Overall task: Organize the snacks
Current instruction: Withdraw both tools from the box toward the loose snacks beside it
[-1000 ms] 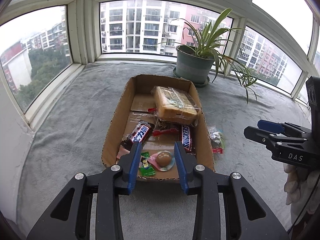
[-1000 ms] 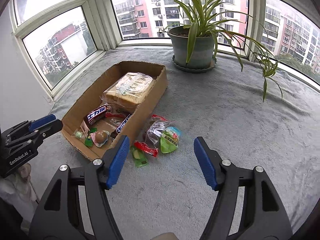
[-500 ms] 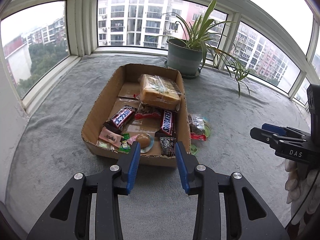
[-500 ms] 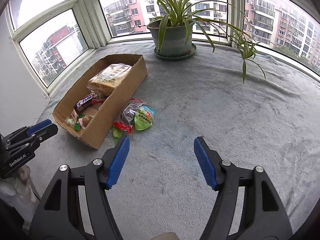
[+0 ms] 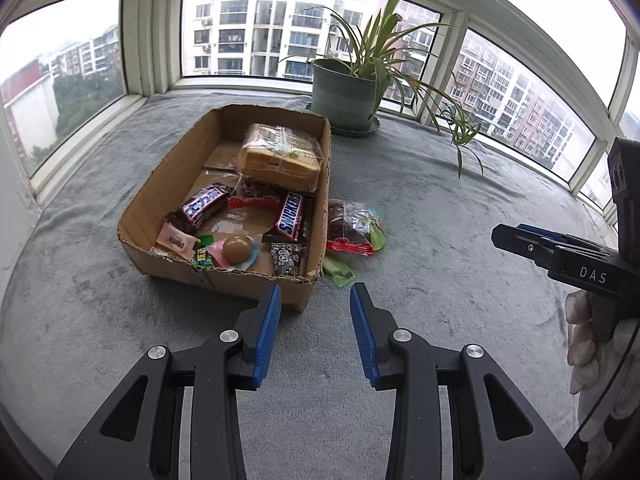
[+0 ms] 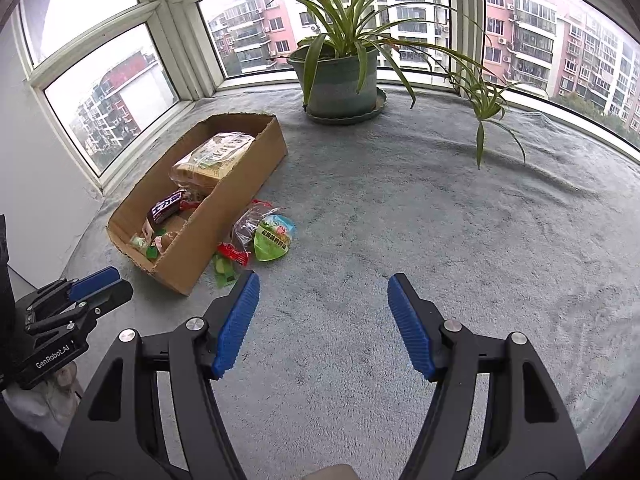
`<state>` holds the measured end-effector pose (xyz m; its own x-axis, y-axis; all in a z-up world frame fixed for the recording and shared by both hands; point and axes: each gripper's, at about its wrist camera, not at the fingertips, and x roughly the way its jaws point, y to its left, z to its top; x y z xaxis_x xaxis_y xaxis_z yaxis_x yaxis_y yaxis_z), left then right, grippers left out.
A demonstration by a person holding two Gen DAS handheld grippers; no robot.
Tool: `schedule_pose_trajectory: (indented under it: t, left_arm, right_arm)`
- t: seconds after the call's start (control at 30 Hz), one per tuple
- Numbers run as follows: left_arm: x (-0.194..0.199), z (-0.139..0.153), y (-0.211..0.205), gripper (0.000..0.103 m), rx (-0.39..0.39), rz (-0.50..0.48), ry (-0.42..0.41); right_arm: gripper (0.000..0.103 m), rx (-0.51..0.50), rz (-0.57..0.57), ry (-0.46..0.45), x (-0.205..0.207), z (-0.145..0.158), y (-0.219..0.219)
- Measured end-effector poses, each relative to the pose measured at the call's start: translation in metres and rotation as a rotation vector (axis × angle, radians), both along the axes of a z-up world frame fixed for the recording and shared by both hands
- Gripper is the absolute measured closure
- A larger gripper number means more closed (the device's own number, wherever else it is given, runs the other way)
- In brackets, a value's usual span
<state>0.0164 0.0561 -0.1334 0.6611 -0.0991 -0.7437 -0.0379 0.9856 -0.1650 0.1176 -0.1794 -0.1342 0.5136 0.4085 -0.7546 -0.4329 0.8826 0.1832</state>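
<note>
1. Left gripper (image 5: 314,294), low centre of its view: jaws a little apart, nothing between them, above the grey cloth (image 5: 440,208).
2. Right gripper (image 6: 322,284): jaws spread wide, nothing between them.
3. Box (image 5: 160,192), centre left, holds snacks; its near wall hides some wrappers' lower edges.
4. Loose packets (image 5: 354,230) lie beside the box's right wall; print unreadable.
5. Plant (image 6: 338,76), upper centre; leaf tips cut off.

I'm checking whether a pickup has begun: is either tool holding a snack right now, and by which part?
Nothing is held. The left tool and right tool both hang open and empty over the grey blanket, short of the cardboard box.
</note>
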Motion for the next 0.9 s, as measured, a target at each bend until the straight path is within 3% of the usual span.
schedule_pose_trajectory:
  t: [0.17, 0.23, 0.27, 0.47, 0.73, 0.9]
  left_arm:
    - [0.001, -0.003, -0.008, 0.069, -0.017, 0.007, -0.003]
    - [0.001, -0.006, -0.012, 0.069, -0.021, 0.011, 0.000]
    - [0.001, -0.008, -0.013, 0.069, -0.024, 0.012, 0.002]
    - [-0.002, -0.016, -0.017, 0.069, -0.035, 0.050, 0.021]
    - [-0.012, -0.019, -0.008, 0.069, -0.033, 0.127, 0.026]
    - [-0.023, -0.023, 0.003, 0.069, -0.049, 0.189, 0.036]
  right_arm:
    - [0.038, -0.007, 0.092, 0.002, 0.016, 0.003, 0.011]
    - [0.053, -0.010, 0.138, 0.015, 0.025, 0.003, 0.018]
    - [0.055, -0.009, 0.163, 0.023, 0.030, 0.002, 0.022]
    - [0.061, -0.012, 0.290, 0.075, 0.056, -0.009, 0.049]
    - [0.063, 0.044, 0.339, 0.195, 0.100, -0.028, 0.082]
    - [0.073, 0.048, 0.344, 0.262, 0.124, -0.046, 0.101]
